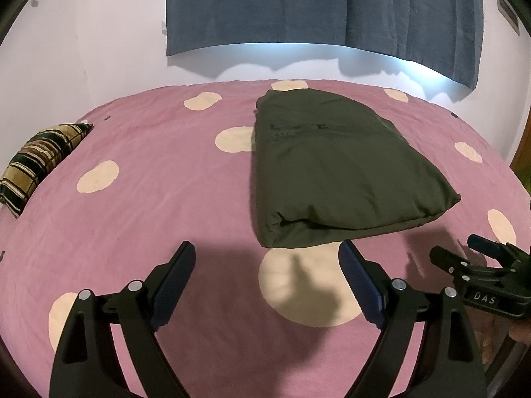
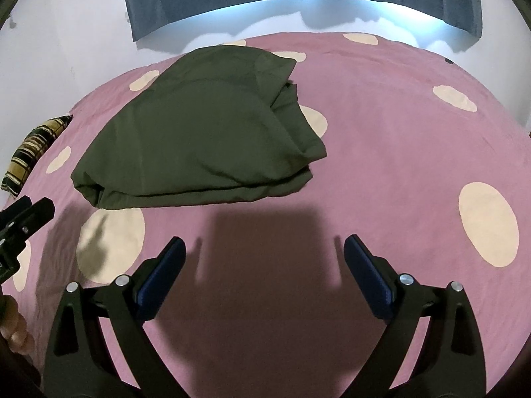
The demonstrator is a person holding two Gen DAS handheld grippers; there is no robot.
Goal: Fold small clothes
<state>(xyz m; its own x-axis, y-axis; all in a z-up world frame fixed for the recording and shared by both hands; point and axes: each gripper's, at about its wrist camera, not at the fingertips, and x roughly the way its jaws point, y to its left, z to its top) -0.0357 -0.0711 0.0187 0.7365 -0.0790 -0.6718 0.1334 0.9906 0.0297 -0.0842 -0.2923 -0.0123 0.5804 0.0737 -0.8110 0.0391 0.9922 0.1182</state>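
Note:
A dark olive garment [image 1: 335, 169] lies folded into a thick rectangle on the pink bedspread [image 1: 166, 205], with faint lettering on top. It also shows in the right wrist view [image 2: 199, 139], ahead and to the left. My left gripper [image 1: 267, 253] is open and empty, hovering just short of the garment's near edge. My right gripper [image 2: 264, 248] is open and empty over bare bedspread [image 2: 381, 152], a little short of the garment. The right gripper also shows at the right edge of the left wrist view [image 1: 464, 252]; the left one shows at the left edge of the right wrist view [image 2: 26, 212].
A striped brown and black cushion [image 1: 36, 162] lies at the bed's left edge. A white wall [image 1: 83, 39] and a blue curtain [image 1: 315, 10] stand behind the bed. The bedspread has cream dots [image 1: 308, 285]. A wooden edge [image 1: 522, 152] shows far right.

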